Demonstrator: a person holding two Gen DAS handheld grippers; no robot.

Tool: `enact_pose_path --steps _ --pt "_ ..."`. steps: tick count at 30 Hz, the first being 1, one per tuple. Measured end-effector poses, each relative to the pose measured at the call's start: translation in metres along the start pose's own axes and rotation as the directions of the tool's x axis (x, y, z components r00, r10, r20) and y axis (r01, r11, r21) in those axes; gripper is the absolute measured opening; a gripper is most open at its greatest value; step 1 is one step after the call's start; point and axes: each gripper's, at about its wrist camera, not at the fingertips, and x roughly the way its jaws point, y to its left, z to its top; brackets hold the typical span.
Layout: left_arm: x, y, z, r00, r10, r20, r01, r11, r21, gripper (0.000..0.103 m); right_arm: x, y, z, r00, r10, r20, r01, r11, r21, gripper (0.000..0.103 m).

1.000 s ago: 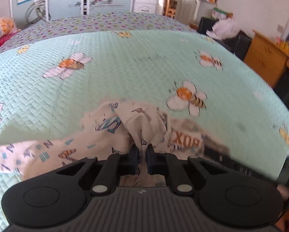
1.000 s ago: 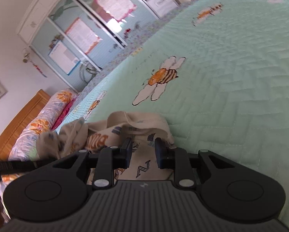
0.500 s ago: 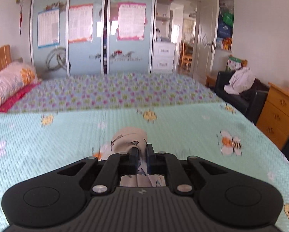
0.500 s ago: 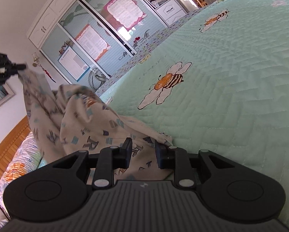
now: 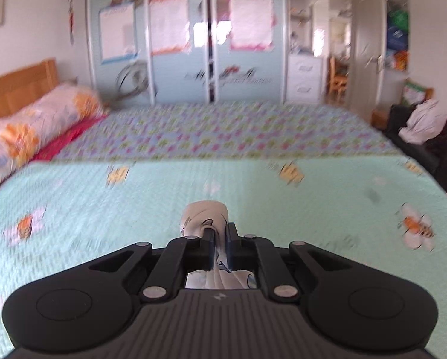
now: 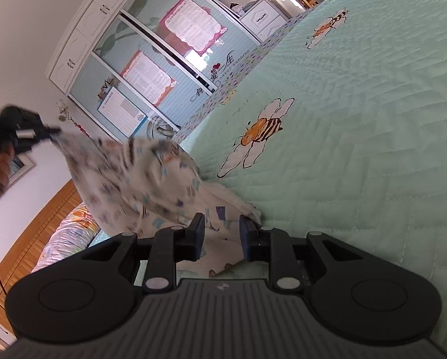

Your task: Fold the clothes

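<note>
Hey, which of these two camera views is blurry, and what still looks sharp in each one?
Left wrist view: the bed cover, pillow and wardrobe are smeared by motion, while the left gripper and the cloth it pinches stay crisp. Right wrist view: the quilted cover and bee print are sharp; only the lifted cloth and the far gripper are blurred.

A bed carries a mint bee-print quilt, with floral pillows beside its headboard.
</note>
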Motion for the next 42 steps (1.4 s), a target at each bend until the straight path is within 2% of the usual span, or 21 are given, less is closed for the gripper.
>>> enact_pose_path --steps 4,7,9,13,17,20,22,24,25,27,28,29,30,32,34,38,42 --pt "0.017 0.032 -0.031 0.992 0.118 -0.05 -0.119 0.993 -0.003 0.007 0.001 -0.002 0.0 1.0 0.009 -0.007 -0.009 1.0 0.009 0.026" --pt "0.03 0.063 -0.056 0.969 0.206 -0.135 -0.213 0.976 -0.035 0.007 0.001 -0.002 0.0 1.0 0.009 -0.01 -0.009 1.0 0.009 0.026" --pt "0.04 0.086 -0.076 0.955 0.221 -0.197 -0.242 0.966 -0.089 0.007 0.002 -0.002 0.0 1.0 0.006 -0.013 -0.006 1.0 0.005 0.026" --pt "0.054 0.122 -0.122 0.931 0.2 -0.305 -0.258 0.952 -0.162 0.007 0.002 -0.002 0.0 1.0 0.003 -0.017 -0.003 1.0 0.002 0.026" --pt "0.06 0.144 -0.164 0.91 0.117 -0.399 -0.232 0.938 -0.256 0.01 0.003 -0.002 0.0 1.0 0.002 -0.021 -0.002 1.0 0.001 0.026" --pt "0.053 0.155 -0.181 0.912 0.043 -0.409 -0.207 0.907 -0.367 0.012 0.003 -0.002 0.0 1.0 -0.002 -0.022 0.002 1.0 -0.002 0.025" --pt "0.04 0.162 -0.188 0.915 0.018 -0.404 -0.209 0.876 -0.434 0.017 0.004 -0.001 0.0 1.0 -0.003 -0.023 0.003 1.0 -0.003 0.025" --pt "0.021 0.168 -0.192 0.919 0.047 -0.391 -0.254 0.831 -0.495 0.043 0.004 -0.001 0.0 1.0 -0.003 -0.023 0.003 1.0 -0.003 0.025" --pt "0.012 0.171 -0.194 0.921 0.063 -0.385 -0.271 0.812 -0.517 0.047 0.003 -0.001 0.0 1.0 -0.004 -0.024 0.004 1.0 -0.002 0.025" --pt "-0.003 0.176 -0.2 0.934 0.051 -0.353 -0.252 0.795 -0.552 0.048 0.004 0.0 0.0 1.0 -0.007 -0.025 0.007 1.0 -0.005 0.025" --pt "-0.01 0.175 -0.202 0.941 0.051 -0.336 -0.239 0.802 -0.547 0.048 0.004 0.0 0.0 1.0 -0.009 -0.025 0.009 1.0 -0.006 0.025" --pt "-0.016 0.17 -0.203 0.946 0.06 -0.319 -0.228 0.823 -0.52 0.048 0.004 0.0 0.0 1.0 -0.011 -0.026 0.011 1.0 -0.008 0.025" --pt "-0.02 0.162 -0.202 0.95 0.076 -0.302 -0.217 0.856 -0.468 0.047 0.005 0.002 0.0 0.999 -0.019 -0.027 0.019 1.0 -0.017 0.026" --pt "-0.021 0.134 -0.198 0.958 0.114 -0.263 -0.195 0.932 -0.307 0.047 0.006 0.008 -0.001 0.999 -0.042 -0.03 0.041 0.998 -0.044 0.026" --pt "-0.02 0.105 -0.197 0.97 0.118 -0.213 -0.156 0.973 -0.17 0.048 0.007 0.014 -0.002 0.997 -0.063 -0.033 0.061 0.995 -0.073 0.028" --pt "-0.009 0.068 -0.198 0.985 0.057 -0.161 -0.065 0.997 -0.042 0.048 0.006 0.017 -0.003 0.997 -0.072 -0.037 0.068 0.993 -0.098 0.033" --pt "0.0 0.059 -0.208 0.985 0.049 -0.168 -0.045 0.999 0.025 0.048 0.006 0.02 -0.005 0.996 -0.077 -0.04 0.071 0.991 -0.115 0.034"
